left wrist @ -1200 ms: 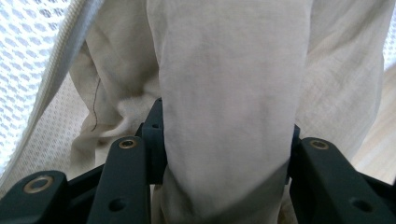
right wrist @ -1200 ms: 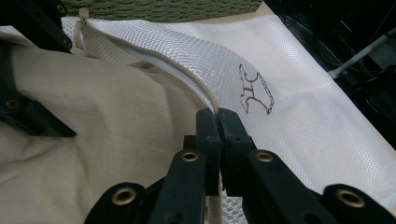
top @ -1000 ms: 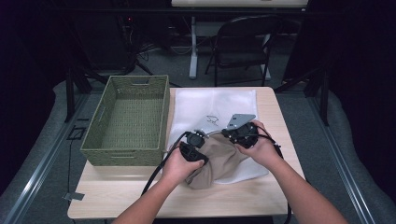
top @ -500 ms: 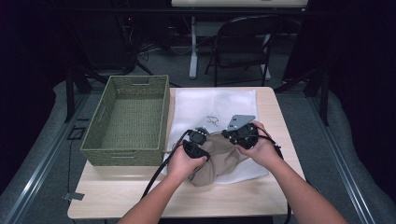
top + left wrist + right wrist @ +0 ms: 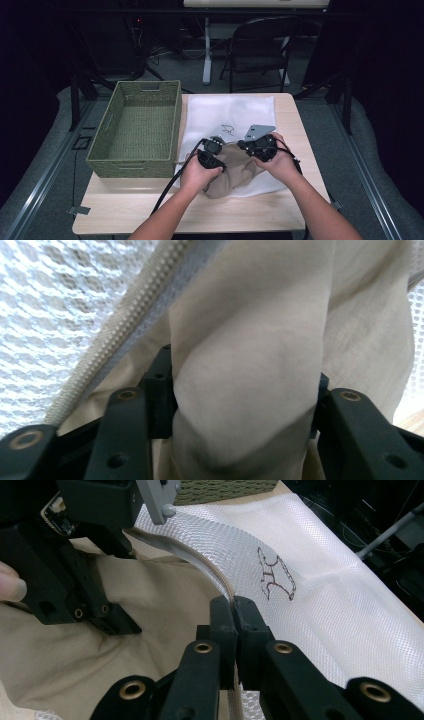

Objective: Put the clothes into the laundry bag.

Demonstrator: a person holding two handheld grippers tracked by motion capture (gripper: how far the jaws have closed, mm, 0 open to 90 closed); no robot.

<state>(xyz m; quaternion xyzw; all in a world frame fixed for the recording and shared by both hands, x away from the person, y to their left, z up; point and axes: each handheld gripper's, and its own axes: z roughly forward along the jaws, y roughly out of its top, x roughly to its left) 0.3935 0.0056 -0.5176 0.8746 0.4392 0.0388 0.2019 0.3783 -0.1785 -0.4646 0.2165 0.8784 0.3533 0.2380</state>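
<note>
A white mesh bag [image 5: 230, 112] lies flat on the table, its zipper edge [image 5: 127, 317] open toward me. A beige garment [image 5: 232, 172] sits partly inside that opening. My left gripper [image 5: 212, 150] is shut on a thick fold of the beige garment [image 5: 250, 365], right at the bag's mouth beside the mesh [image 5: 50, 315]. My right gripper [image 5: 232, 605] is shut on the bag's zipper rim and holds it up over the garment [image 5: 150, 625]. The left gripper [image 5: 75, 580] shows close by in the right gripper view. In the high view the right gripper [image 5: 252, 145] sits just right of the left one.
A green woven basket [image 5: 135, 125] stands on the table's left half, touching the bag's left edge. A dark printed mark [image 5: 275, 575] sits on the mesh. A folding chair [image 5: 260, 45] stands beyond the table's far edge. Bare tabletop [image 5: 150, 210] lies in front.
The left gripper has moved slightly forward and right with the garment fold, toward the bag's mouth. The right gripper has stayed on the zipper rim.
</note>
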